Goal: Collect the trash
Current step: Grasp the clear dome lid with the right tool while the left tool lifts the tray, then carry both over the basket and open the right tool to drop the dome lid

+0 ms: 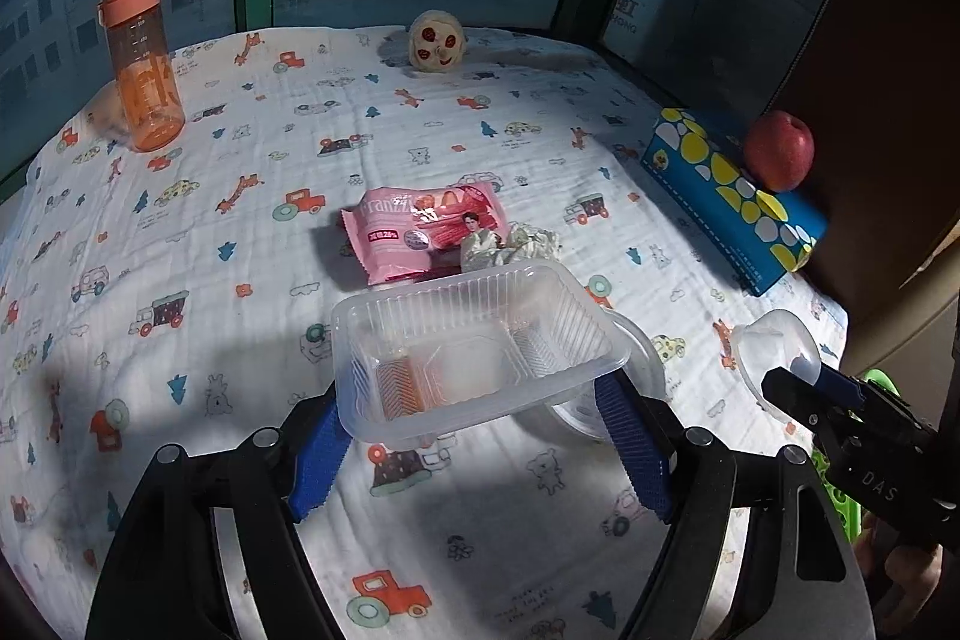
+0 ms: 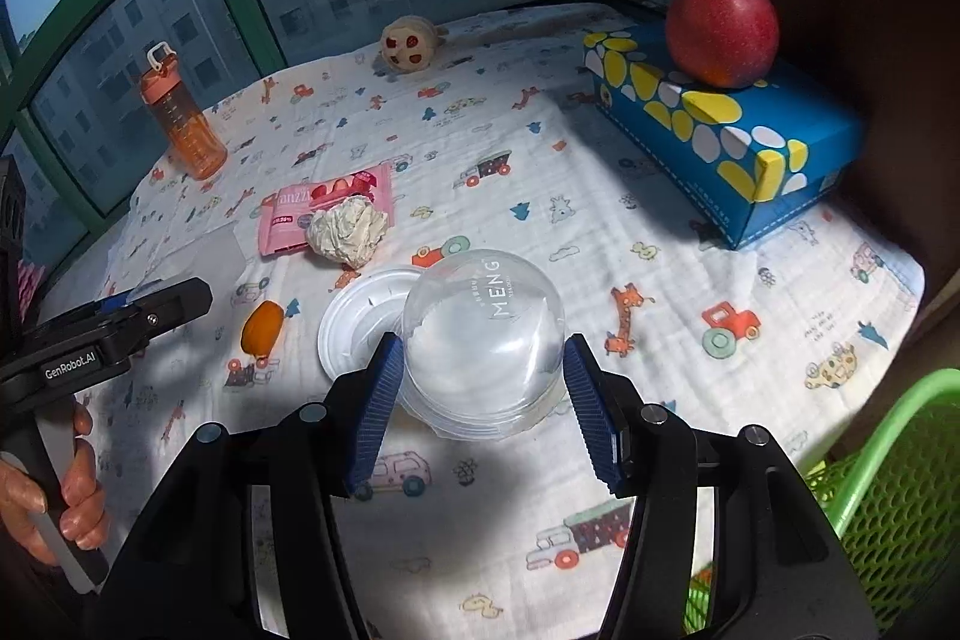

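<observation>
Jaws on clear (ribbed) tray (image 1: 480, 340)

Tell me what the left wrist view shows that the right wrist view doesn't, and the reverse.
Left wrist only: the clear ribbed plastic tray gripped whole in the left gripper.

Right wrist only: the white round lid unobstructed, the small orange piece on the cloth, and the green mesh basket.

Both: the clear dome cup in the right gripper, pink snack wrapper, crumpled paper ball, orange water bottle, red apple on the blue tissue box.

Cartoon-print cloth (image 1: 480, 148) over the table.
</observation>
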Motion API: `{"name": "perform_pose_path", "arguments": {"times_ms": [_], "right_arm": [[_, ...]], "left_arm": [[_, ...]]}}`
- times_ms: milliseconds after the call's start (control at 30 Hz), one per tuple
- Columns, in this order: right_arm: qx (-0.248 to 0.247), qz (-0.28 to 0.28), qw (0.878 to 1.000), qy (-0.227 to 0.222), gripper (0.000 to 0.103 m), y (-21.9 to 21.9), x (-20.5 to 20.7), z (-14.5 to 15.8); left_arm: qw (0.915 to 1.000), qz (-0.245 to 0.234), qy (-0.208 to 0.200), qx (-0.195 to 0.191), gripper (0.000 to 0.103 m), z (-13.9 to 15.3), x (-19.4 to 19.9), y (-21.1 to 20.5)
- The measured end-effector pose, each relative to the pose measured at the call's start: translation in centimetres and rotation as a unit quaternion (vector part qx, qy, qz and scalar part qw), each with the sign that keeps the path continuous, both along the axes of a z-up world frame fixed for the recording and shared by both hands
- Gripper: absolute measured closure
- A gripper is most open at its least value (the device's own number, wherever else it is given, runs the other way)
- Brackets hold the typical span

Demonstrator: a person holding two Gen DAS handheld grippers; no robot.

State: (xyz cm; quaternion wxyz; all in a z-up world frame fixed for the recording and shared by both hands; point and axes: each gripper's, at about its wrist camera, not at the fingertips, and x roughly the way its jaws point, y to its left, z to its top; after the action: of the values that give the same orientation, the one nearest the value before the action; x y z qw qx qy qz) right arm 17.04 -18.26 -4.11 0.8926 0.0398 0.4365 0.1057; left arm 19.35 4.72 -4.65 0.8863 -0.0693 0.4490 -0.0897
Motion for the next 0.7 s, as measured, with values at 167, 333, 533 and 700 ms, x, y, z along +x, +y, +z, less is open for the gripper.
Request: {"name": "perform_pose_path", "arguments": {"times_ms": [167,333,533,700], "right_arm": [[0.0,-0.011,1.0,-0.011,0.048,-1.3,-2.2,1.1],[0.0,-0.03,0.999,-0.021,0.048,-3.3,-4.8,2.1],[-0.002,-0.063,0.998,-0.025,0.048,-6.4,-7.8,2.7],[-0.008,-0.093,0.995,-0.026,0.048,-9.2,-10.1,3.1]], "left_arm": [[0.9998,-0.02,-0.007,-0.003,0.028,0.7,-1.4,-2.0],[0.9991,-0.039,-0.01,-0.008,0.028,1.3,-2.6,-4.2],[0.9973,-0.071,-0.014,-0.009,0.028,1.8,-3.9,-7.4],[0.9948,-0.1,-0.018,-0.009,0.028,2.3,-4.9,-10.4]]}}
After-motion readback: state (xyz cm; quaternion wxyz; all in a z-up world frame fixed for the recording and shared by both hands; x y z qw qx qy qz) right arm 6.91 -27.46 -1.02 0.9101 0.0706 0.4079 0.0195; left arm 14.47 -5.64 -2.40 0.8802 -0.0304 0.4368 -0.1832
